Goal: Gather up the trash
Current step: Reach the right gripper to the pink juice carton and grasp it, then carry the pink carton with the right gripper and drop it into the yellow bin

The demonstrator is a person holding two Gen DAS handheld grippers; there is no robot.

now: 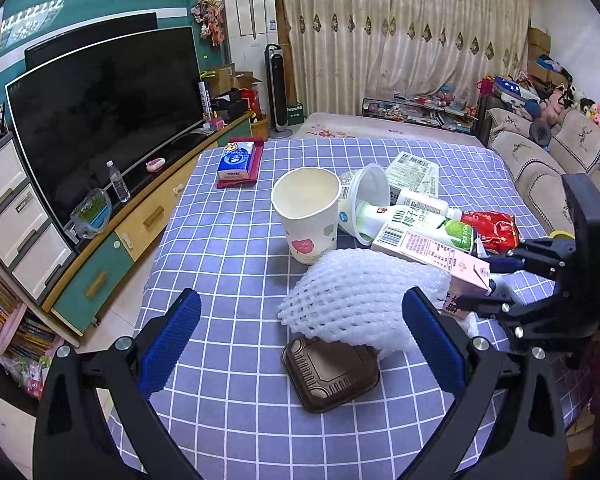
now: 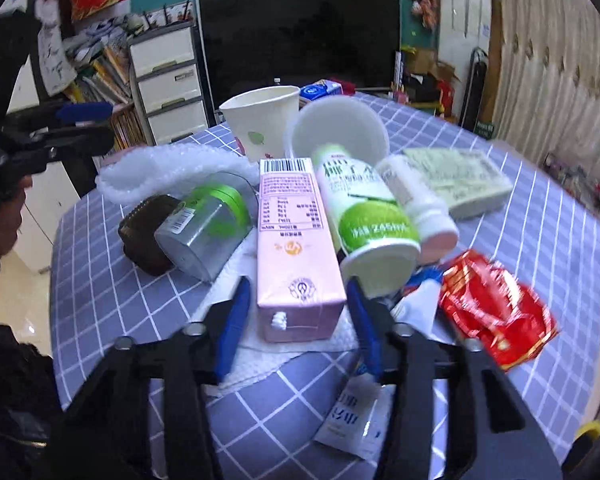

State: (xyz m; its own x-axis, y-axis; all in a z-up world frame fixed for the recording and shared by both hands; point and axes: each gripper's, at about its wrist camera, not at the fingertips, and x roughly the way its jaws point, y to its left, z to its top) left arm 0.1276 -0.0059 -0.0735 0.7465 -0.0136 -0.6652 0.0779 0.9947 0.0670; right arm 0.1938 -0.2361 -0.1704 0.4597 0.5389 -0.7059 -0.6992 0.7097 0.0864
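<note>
The trash lies heaped on the desk [image 1: 228,248], which wears a blue checked cloth. The left gripper [image 1: 300,336] hangs released, its blue pads wide apart, with the foam net [image 1: 352,300] and the brown tray [image 1: 332,376] between and below them; neither pad touches anything.

The right gripper [image 2: 298,320] is also released, its pads flanking the near end of the pink carton [image 2: 292,240] with a small gap on each side. The carton lies flat on a white napkin [image 2: 260,356]. Just beside it lie the green bottle [image 2: 364,208] and a clear jar [image 2: 204,228] on its side. A paper cup [image 2: 260,120] stands upright behind, a red wrapper [image 2: 496,312] lies to the right, and a white sachet [image 2: 352,420] sits under the gripper.
</note>
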